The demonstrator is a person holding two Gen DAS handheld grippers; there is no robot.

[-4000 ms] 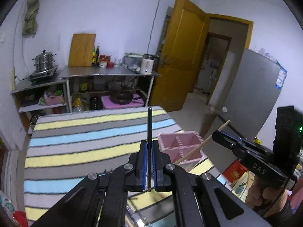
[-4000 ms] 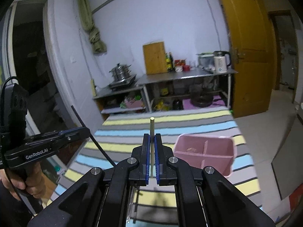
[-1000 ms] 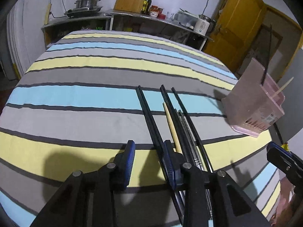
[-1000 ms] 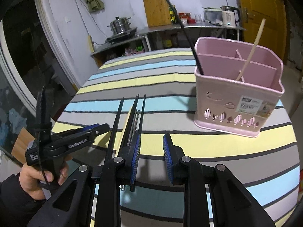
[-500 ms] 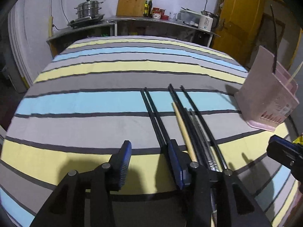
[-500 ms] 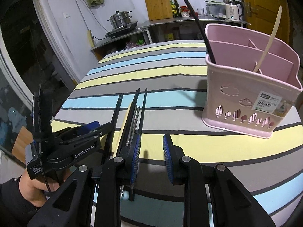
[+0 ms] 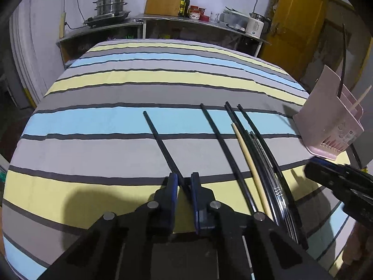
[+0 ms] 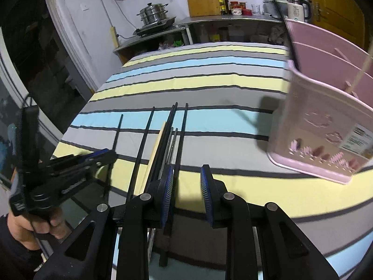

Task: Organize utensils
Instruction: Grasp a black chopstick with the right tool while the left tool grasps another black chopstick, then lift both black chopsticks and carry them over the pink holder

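Your left gripper [image 7: 184, 182] is closing its fingers [image 7: 173, 187] around a single black chopstick [image 7: 160, 143], which lies between the blue pads and slants away over the striped cloth [image 7: 116, 121], apart from the others. To its right lies the bundle of chopsticks [image 7: 254, 154], black, pale wood and metal together. Your right gripper [image 8: 186, 179] hovers at the bundle's near end, fingers [image 8: 168, 186] parted and grasping nothing. The pink basket [image 8: 326, 126] stands far right, with two chopsticks standing in it.
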